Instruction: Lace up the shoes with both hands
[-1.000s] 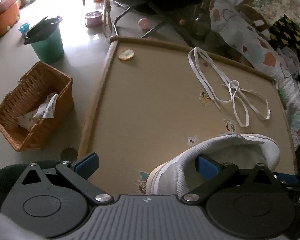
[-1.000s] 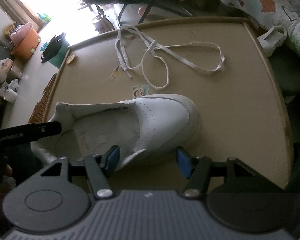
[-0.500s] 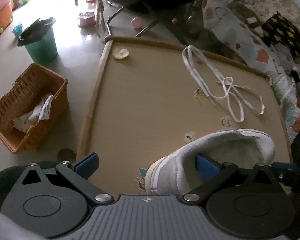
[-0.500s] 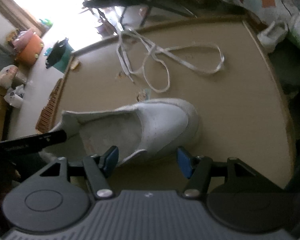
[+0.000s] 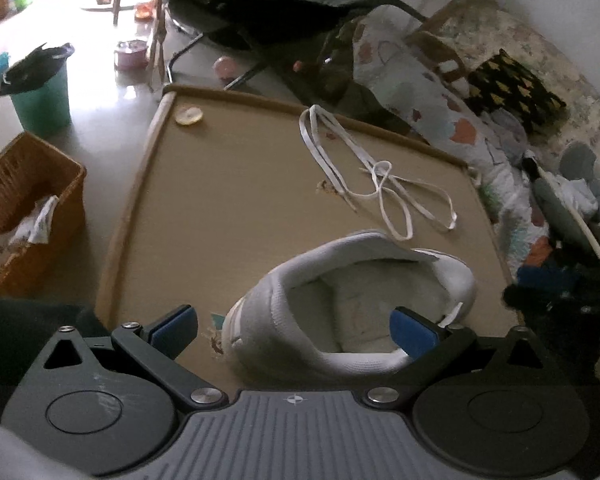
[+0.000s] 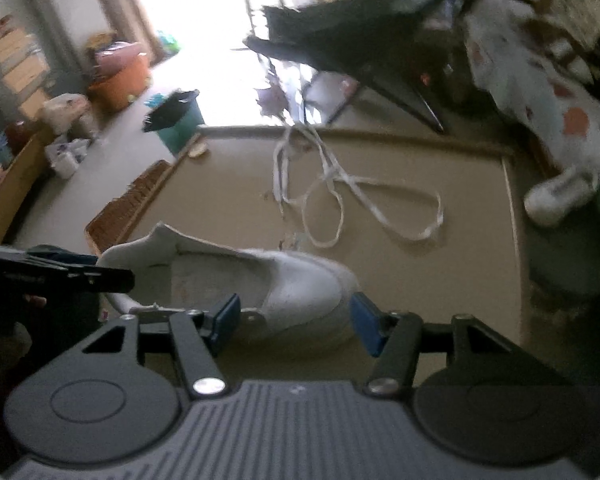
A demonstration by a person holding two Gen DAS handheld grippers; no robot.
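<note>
A white shoe (image 5: 352, 300) with no lace in it lies on the tan table (image 5: 228, 208), heel toward the left wrist camera. My left gripper (image 5: 294, 330) stands open around the heel, one blue pad outside it and one inside the opening. The loose white lace (image 5: 376, 184) lies tangled beyond the shoe. In the right wrist view the shoe (image 6: 292, 292) lies sideways, toe to the right. My right gripper (image 6: 294, 322) is open just in front of its toe half. The lace (image 6: 340, 192) lies farther back. The left gripper's black body (image 6: 56, 276) shows at the left edge.
A wicker basket (image 5: 24, 208) with cloth and a green bin (image 5: 40, 96) stand on the floor left of the table. A patterned blanket (image 5: 440, 112) and cushions crowd the right side. A second white shoe (image 6: 560, 196) rests off the table's right edge. A dark folding chair (image 5: 284, 4) stands behind.
Both grippers have pulled back and tilted up, so more of the room shows. The shoe's heel now sits wholly between my left fingers. The right view is blurred from motion.
</note>
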